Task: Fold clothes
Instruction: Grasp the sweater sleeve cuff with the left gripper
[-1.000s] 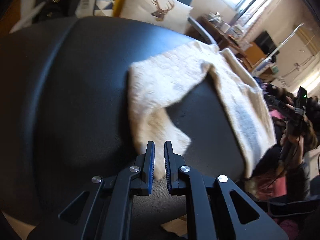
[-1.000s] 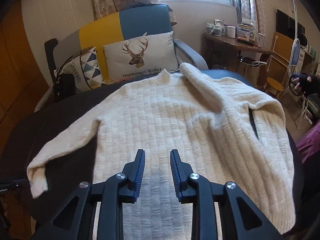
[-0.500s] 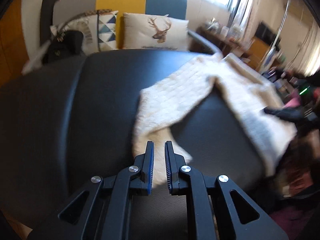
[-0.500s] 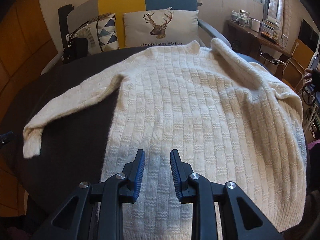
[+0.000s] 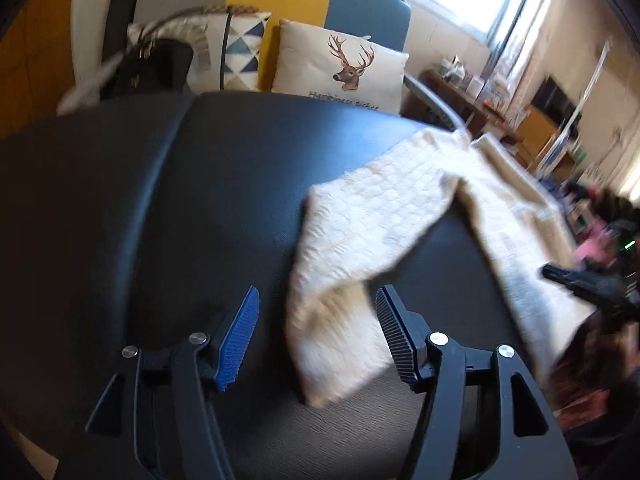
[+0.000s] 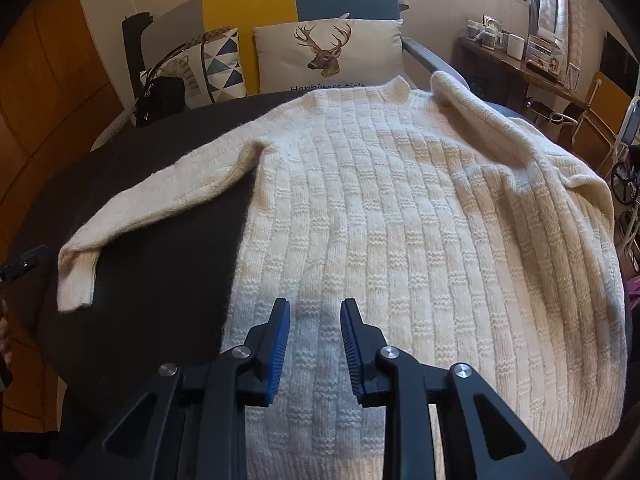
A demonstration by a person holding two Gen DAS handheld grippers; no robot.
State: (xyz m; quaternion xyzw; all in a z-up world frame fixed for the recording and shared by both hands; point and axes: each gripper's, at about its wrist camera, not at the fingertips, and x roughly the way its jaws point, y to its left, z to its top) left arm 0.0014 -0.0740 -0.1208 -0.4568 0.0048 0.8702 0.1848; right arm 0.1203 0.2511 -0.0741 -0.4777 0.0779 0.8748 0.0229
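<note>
A cream knitted sweater [image 6: 400, 220] lies flat, front down or up I cannot tell, on a round black table [image 6: 160, 240]. Its right sleeve is folded across the body; its left sleeve [image 6: 168, 196] stretches out over the table. In the left wrist view that sleeve [image 5: 372, 220] ends in a cuff [image 5: 336, 352] lying between the jaws of my left gripper [image 5: 317, 292]. The jaws are opening and the pads stand clear of the cuff. My right gripper [image 6: 315, 304] hovers over the sweater's lower body, jaws a little apart, with nothing pinched.
Behind the table stands a yellow-and-blue sofa with a deer cushion [image 6: 328, 54], a triangle-patterned cushion [image 6: 222, 64] and a black handbag [image 6: 160, 100]. A cluttered wooden desk [image 6: 520, 68] runs along the right wall. My right gripper's black tip [image 5: 580, 284] shows at the sweater's edge.
My left gripper's jaws have spread wide and let the cuff go onto the table. The right gripper has come lower and closer over the sweater's lower body.
</note>
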